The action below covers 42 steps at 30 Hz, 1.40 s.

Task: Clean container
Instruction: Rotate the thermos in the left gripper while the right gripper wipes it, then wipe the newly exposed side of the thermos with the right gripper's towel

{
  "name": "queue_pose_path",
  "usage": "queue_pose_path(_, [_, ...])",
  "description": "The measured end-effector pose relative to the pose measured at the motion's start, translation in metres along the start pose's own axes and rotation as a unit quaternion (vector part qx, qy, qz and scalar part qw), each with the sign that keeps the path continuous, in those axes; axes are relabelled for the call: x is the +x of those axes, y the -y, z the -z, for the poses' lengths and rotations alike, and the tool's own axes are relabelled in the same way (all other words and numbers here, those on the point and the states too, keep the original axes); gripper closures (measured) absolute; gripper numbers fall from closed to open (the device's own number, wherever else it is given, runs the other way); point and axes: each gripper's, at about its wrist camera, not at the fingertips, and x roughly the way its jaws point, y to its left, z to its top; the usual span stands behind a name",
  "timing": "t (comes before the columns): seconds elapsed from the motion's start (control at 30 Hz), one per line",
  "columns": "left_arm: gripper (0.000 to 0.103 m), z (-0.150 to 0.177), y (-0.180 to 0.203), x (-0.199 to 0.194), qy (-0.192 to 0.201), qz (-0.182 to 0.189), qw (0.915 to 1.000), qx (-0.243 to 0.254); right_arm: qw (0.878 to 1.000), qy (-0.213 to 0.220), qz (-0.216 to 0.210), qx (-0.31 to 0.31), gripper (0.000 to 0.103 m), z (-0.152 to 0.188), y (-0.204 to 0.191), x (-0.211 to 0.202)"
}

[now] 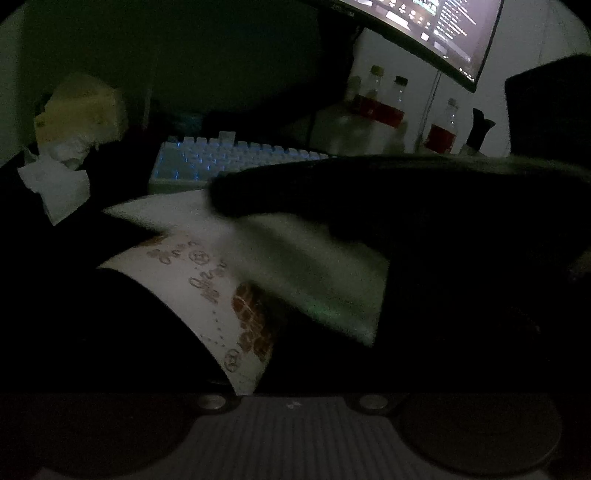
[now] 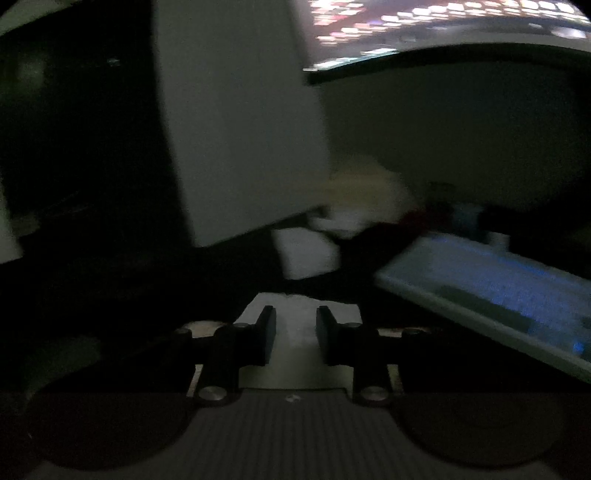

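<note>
The scene is very dark. In the left wrist view a white paper container (image 1: 207, 295) with brown print fills the middle, tilted, its pale inside (image 1: 314, 273) facing right. My left gripper's fingers are lost in the dark around it; it seems to be held there. A dark shape (image 1: 369, 192), the other gripper or a sleeve, reaches over its rim. In the right wrist view my right gripper (image 2: 295, 332) has its jaws slightly apart with a white tissue (image 2: 295, 343) lying between and under the fingers (image 2: 266, 332).
A backlit white keyboard (image 1: 221, 162) lies behind, also in the right wrist view (image 2: 498, 291). Crumpled tissues (image 1: 55, 184), a yellowish bag (image 1: 77, 110), bottles with red labels (image 1: 388, 110) and a monitor (image 1: 424, 22) stand around. A pale box (image 2: 240, 129) is at left.
</note>
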Motion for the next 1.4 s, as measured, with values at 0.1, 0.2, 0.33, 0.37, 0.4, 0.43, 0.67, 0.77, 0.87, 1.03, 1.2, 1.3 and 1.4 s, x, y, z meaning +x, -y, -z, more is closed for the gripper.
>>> queue_pose_path(0.1, [0.0,-0.001,-0.002,0.0,0.0,0.002,1.0,-0.002,1.0,-0.001,0.027,0.008,0.076,-0.002,0.009,0.003])
queue_pose_path(0.2, [0.0,-0.001,-0.003,0.0,0.0,0.002,1.0,-0.004,0.994,-0.003,0.109,0.017,0.076,-0.003,0.023,0.008])
queue_pose_path(0.33, [0.0,-0.002,-0.003,0.001,0.002,-0.001,1.0,0.0,0.995,-0.003,0.101,0.02,0.075,-0.004,0.018,0.008])
queue_pose_path(0.37, [0.0,-0.002,-0.003,0.001,0.002,-0.002,1.0,0.0,0.997,-0.002,0.077,0.014,0.075,-0.003,0.012,0.007])
queue_pose_path(0.4, [0.0,-0.002,-0.003,0.001,0.002,-0.002,1.0,0.0,0.999,0.001,0.045,0.01,0.075,-0.003,0.005,0.006])
queue_pose_path(0.43, [0.0,-0.002,-0.003,0.001,0.002,-0.002,1.0,-0.001,1.0,0.002,0.019,0.006,0.075,-0.002,0.0,0.004])
queue_pose_path(0.67, [0.0,-0.003,-0.005,0.002,0.002,-0.002,1.0,-0.002,0.998,0.0,0.056,0.038,0.075,-0.006,0.022,0.005])
queue_pose_path(0.77, [0.0,-0.004,-0.006,0.002,0.003,-0.004,1.0,-0.002,0.992,-0.001,0.119,0.047,0.075,-0.009,0.032,0.009])
queue_pose_path(0.87, [0.0,-0.005,-0.006,0.003,0.004,-0.006,1.0,-0.005,0.994,-0.001,0.102,0.029,0.074,-0.007,0.021,0.011])
queue_pose_path(1.03, [0.0,-0.006,-0.007,0.004,0.005,-0.007,1.0,-0.006,1.0,0.003,0.011,-0.005,0.074,-0.004,-0.001,0.008])
queue_pose_path(1.2, [0.0,-0.007,-0.01,0.005,0.006,-0.003,0.9999,-0.01,0.996,0.0,0.088,0.026,0.074,-0.007,0.025,0.012])
queue_pose_path(1.3, [0.0,-0.008,-0.01,0.005,0.008,-0.004,0.9999,-0.01,0.992,-0.003,0.123,0.034,0.074,-0.009,0.028,0.015])
queue_pose_path(1.4, [0.0,-0.008,-0.011,0.006,0.009,-0.005,0.9999,-0.01,0.996,-0.001,0.085,0.027,0.074,-0.008,0.015,0.015])
